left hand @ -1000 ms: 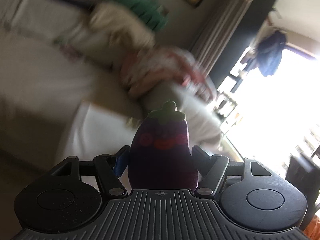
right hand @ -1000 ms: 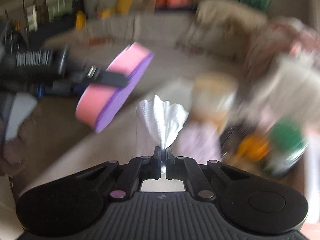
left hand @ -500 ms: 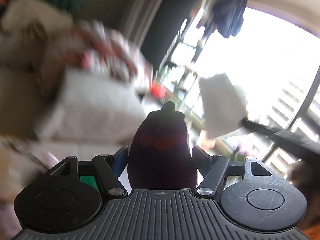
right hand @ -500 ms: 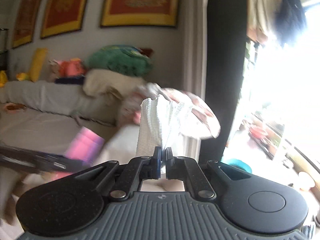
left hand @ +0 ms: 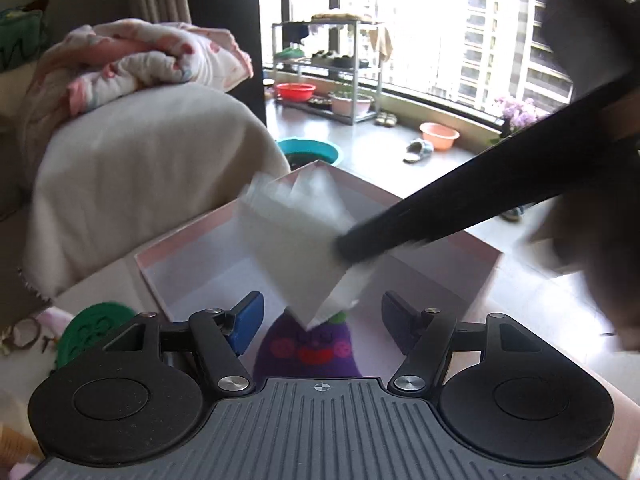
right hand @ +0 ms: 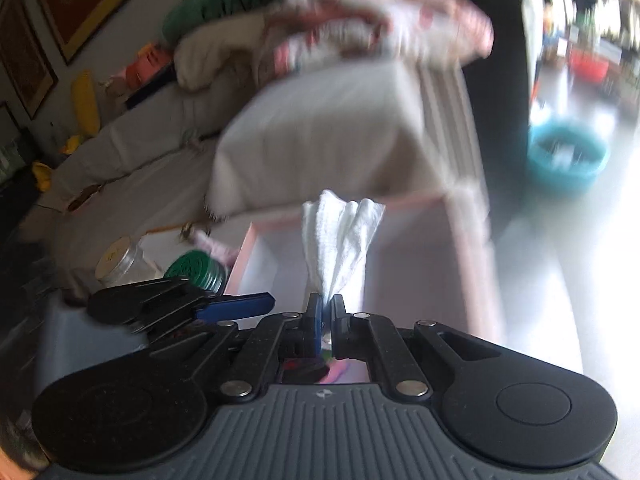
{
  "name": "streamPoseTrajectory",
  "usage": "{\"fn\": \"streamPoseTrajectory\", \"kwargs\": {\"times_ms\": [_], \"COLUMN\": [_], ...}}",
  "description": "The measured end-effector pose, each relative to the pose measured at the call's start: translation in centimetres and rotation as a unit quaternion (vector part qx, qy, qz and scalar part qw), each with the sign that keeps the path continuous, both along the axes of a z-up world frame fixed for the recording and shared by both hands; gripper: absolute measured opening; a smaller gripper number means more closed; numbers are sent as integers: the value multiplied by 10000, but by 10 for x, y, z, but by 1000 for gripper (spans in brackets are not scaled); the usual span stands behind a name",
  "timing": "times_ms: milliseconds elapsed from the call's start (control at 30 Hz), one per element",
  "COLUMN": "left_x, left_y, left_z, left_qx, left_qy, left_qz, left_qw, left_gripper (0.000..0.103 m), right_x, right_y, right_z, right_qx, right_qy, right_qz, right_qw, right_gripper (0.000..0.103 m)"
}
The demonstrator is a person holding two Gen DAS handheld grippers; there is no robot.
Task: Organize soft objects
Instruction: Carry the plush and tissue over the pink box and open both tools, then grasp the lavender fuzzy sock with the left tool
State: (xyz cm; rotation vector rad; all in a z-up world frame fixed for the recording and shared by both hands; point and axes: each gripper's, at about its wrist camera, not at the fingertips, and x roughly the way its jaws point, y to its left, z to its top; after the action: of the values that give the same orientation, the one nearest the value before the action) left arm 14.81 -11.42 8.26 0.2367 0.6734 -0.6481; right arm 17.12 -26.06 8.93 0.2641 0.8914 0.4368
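Note:
A pink-rimmed open box [left hand: 188, 240] [right hand: 472, 280] lies below both grippers. My left gripper [left hand: 320, 316] is open; the purple eggplant plush [left hand: 308, 350] with a red smiling face lies loose in the box between and below its fingers. My right gripper [right hand: 326, 308] is shut on a white cloth [right hand: 340, 240] and holds it over the box. In the left wrist view that cloth [left hand: 296, 240] hangs blurred from the right gripper's black fingers [left hand: 440, 208] just above the plush. The left gripper's blue-padded finger [right hand: 236, 304] shows in the right wrist view, at the box's left wall.
A sofa arm under a cream cover [left hand: 140, 168] with a bundled pink floral blanket [left hand: 148, 60] stands behind the box. A green round lid [left hand: 94, 328] [right hand: 196, 270] and a glass jar [right hand: 120, 260] sit left of the box. Basins [left hand: 312, 152] stand on the balcony floor.
Both grippers swung from the sofa to above the box. My left gripper opened and let go of the eggplant plush, which now lies in the box. The right gripper brought the cloth over it.

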Motion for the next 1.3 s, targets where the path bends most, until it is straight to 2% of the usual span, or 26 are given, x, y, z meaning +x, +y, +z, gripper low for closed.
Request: {"fn": "streamPoseTrajectory", "kwargs": {"times_ms": [100, 200, 267, 333, 367, 400, 433, 467, 500, 633, 700, 767, 1033, 1167, 1300], "left_x": [-20, -33, -42, -47, -49, -52, -55, -58, -63, -68, -64, -58, -49, -46, -48], "left_y": [36, 78, 108, 142, 162, 182, 203, 225, 247, 306, 315, 310, 264, 250, 252], "left_z": [14, 20, 25, 26, 25, 24, 24, 21, 18, 2, -7, -13, -41, -51, -56], "left_qx": [-394, -748, -813, -882, -945, -1033, -1143, -1268, -1385, -1778, -2017, -2118, -1744, -1438, -1246], "left_qy": [4, -13, -138, -221, -231, -217, -182, -116, -24, 421, 617, 813, 1144, 946, 792], "left_qz": [110, 331, 697, 1257, 1569, 1886, 2218, 2544, 2819, 3634, 3668, 3537, 3338, 3407, 3454], "left_qw": [9992, 9966, 9942, 9879, 9828, 9764, 9682, 9587, 9494, 9135, 9061, 9074, 9193, 9243, 9268], "left_gripper": [72, 71, 71, 71, 71, 71, 71, 71, 71, 70, 70, 70, 70, 71, 69], "right_x": [8, 6, 4, -2, -2, -2, -4, -8, -14, -32, -45, -59, -118, -133, -141], "right_y": [14, 24, 31, 38, 43, 46, 46, 44, 43, 48, 50, 59, 118, 146, 178], "right_z": [-25, -28, -26, -24, -22, -18, -12, -4, 2, 22, 30, 33, 28, 14, -6], "right_qx": [-174, -419, -605, -854, -969, -1074, -1164, -1249, -1342, -1557, -1545, -1638, -2194, -2273, -2584], "right_qy": [389, 274, 202, 65, -2, -99, -255, -451, -650, -1195, -1339, -1499, -2293, -2306, -2352], "right_qz": [44, 60, 78, 114, 133, 124, 68, -29, -148, -512, -495, -362, 657, 1171, 1580], "right_qw": [9991, 9987, 9979, 9963, 9952, 9941, 9929, 9911, 9887, 9792, 9776, 9744, 9460, 9389, 9235], "right_gripper": [4, 5, 5, 6, 12, 22, 29, 43, 51, 54, 55, 55, 57, 59, 59]}}
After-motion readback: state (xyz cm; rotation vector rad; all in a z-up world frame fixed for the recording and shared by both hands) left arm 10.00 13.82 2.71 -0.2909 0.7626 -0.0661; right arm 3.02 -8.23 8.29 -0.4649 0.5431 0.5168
